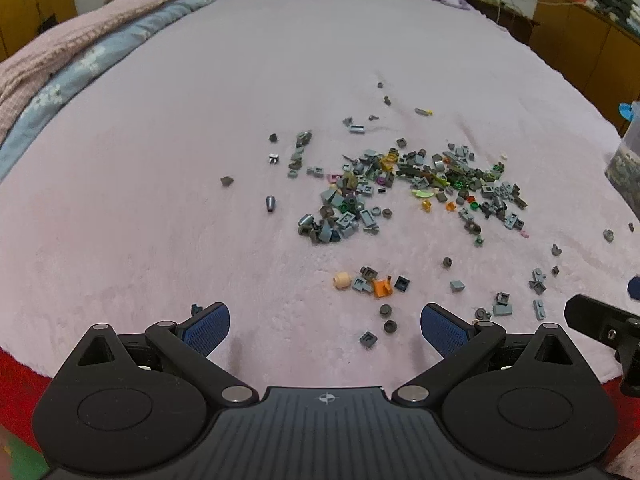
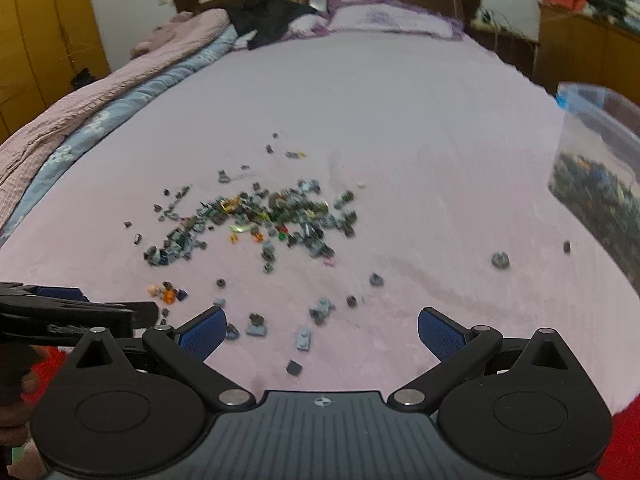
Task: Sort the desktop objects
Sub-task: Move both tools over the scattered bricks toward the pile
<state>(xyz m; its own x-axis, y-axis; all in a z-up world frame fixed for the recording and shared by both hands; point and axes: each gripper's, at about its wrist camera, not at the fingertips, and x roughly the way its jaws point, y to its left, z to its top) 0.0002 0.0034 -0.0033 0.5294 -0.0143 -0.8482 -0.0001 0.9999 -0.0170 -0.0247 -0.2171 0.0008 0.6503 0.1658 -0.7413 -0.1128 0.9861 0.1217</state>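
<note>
Both hand-held grippers, left (image 1: 325, 326) and right (image 2: 322, 330), hover with jaws apart and empty above the pink bed sheet (image 1: 160, 200). The scattered small plastic building bricks (image 1: 400, 184) lie ahead; the clear plastic bin (image 2: 600, 168) stands right. Best to take 1 isolated brick, pressing lightly into the soft sheet.

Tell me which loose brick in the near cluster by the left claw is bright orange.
The orange brick, between the tan round piece and a dark square plate; its neighbours are grey.
</note>
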